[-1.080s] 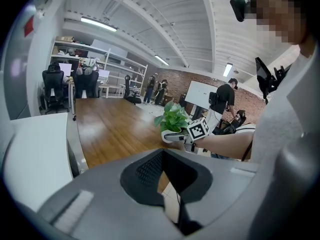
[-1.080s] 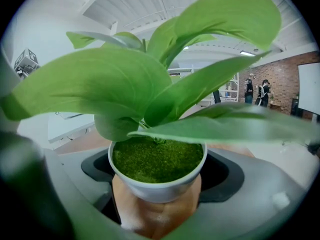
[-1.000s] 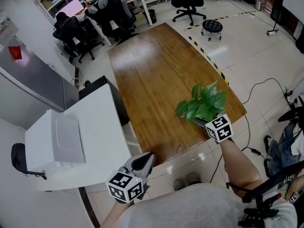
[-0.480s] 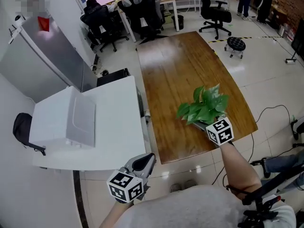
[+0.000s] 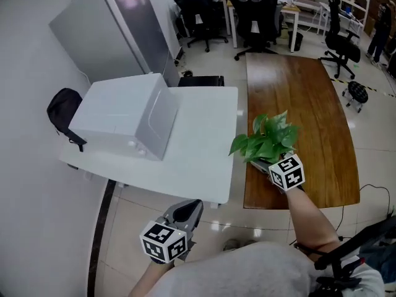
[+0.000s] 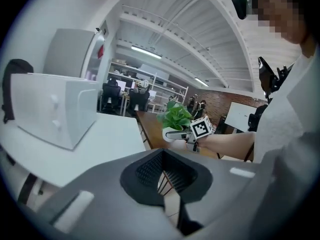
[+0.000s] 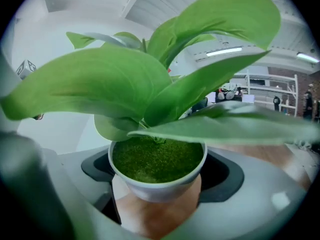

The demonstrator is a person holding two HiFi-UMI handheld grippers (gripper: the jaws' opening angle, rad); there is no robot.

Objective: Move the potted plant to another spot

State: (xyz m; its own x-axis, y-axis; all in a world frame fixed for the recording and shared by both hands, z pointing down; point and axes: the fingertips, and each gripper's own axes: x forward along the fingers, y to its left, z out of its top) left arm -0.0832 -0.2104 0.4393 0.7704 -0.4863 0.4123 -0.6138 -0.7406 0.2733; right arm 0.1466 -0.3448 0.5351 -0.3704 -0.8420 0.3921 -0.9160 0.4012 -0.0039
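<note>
Plant carried off the wood table toward the white one.
The white table (image 5: 204,135) now fills the head view's middle left and the wood table (image 5: 309,98) has slid right. The plant (image 5: 267,138), mid-frame, hangs in the air about where they meet, its pot (image 7: 157,176) clamped between the right gripper's (image 5: 260,161) wide-set jaws. The left gripper (image 5: 185,210), bottom left, is closed and empty. A set-down on white looks likely next.

Long ceiling lights (image 6: 146,52) make the room bright. Both gripper views bend, with dark corners and blurry close things.
</note>
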